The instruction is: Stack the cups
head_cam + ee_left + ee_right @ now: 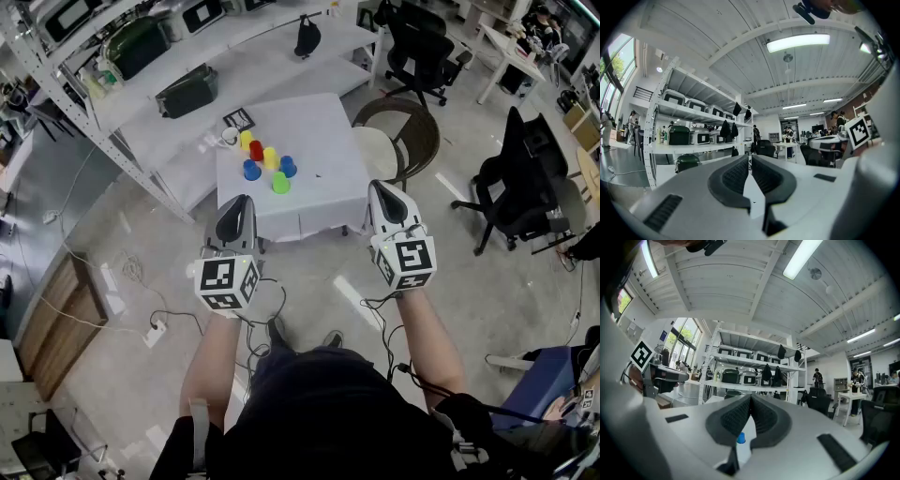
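Hovering level, well short of the tabletop (323, 202), the left gripper (241, 204) and right gripper (379, 189) were both clenched shut while the cups (268, 161) sat clustered there, unstacked.

Grippers: the left gripper (246, 201) has a light grey moulded shell that tapers to a rounded nose, with a dark grey inset down its middle. The right gripper (376, 187) is the same build.
Markers: each gripper carries a white cube at the rear, faced with black square patterns; see left cube (226, 284) and right cube (406, 263).
Fingers (735, 176): dark grey with ribbed pads, set in the pale body. Black slotted insets sit on the shell either side.
Wiring: a black cable (389, 323) runs from the right gripper along the forearm.
Clothing: dark top (328, 412) with forearms uncovered, dark shoes (277, 330), and a grey strap (198, 427) on the left arm.
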### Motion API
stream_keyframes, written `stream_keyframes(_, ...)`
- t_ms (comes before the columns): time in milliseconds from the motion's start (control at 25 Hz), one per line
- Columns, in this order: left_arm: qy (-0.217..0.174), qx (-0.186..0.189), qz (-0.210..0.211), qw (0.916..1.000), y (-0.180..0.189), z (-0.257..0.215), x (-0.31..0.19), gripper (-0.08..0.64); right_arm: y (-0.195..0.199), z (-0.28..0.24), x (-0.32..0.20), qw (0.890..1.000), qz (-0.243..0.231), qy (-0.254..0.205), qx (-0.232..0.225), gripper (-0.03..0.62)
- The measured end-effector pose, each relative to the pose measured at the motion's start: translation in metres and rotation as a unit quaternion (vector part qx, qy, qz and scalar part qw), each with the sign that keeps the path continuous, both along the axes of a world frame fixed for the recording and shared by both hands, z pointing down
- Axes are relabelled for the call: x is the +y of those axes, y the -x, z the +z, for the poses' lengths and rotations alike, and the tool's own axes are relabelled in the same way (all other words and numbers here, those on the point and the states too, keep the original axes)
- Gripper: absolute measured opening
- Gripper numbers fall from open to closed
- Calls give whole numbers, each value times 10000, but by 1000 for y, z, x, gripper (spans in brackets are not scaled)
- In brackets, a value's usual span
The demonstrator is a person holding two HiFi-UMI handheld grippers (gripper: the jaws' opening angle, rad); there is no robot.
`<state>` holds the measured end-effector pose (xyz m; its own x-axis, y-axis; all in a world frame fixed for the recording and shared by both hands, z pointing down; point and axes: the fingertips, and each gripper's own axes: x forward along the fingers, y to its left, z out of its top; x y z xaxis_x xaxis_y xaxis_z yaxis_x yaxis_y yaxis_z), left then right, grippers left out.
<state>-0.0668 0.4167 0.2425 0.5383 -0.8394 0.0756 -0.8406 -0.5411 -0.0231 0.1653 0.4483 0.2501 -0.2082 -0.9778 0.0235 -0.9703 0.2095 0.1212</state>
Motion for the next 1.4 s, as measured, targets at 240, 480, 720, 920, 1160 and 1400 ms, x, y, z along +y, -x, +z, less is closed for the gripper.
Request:
stream_keyframes(240, 6, -42, -19, 10000, -13, 3, 6, 25, -11, 4, 6, 10000, -53, 9, -55, 0)
stream_keyframes(480, -128, -130, -240, 9995, -12, 0, 8, 25, -18, 9, 5, 9992, -159, -94, -358, 8)
stream_keyframes(720, 2, -281, -224, 9994, -7, 14, -2, 221, -10, 18, -8, 9988, -311, -86, -374, 184)
stream_keyframes(920, 128, -287, -216, 9993, 5, 32, -37, 236, -1, 27, -39, 9990, -362, 15, -268, 190)
stream_keyframes(1160, 466, -212, -39, 9987, 22, 66, -110, 236, 15, 48, -96, 9986, -299, 424, -86, 196)
stream_keyframes(1400, 851, -213, 204, 9959, 34, 111, -184, 236, 30, 77, -156, 9969, -74, 779, 18, 201)
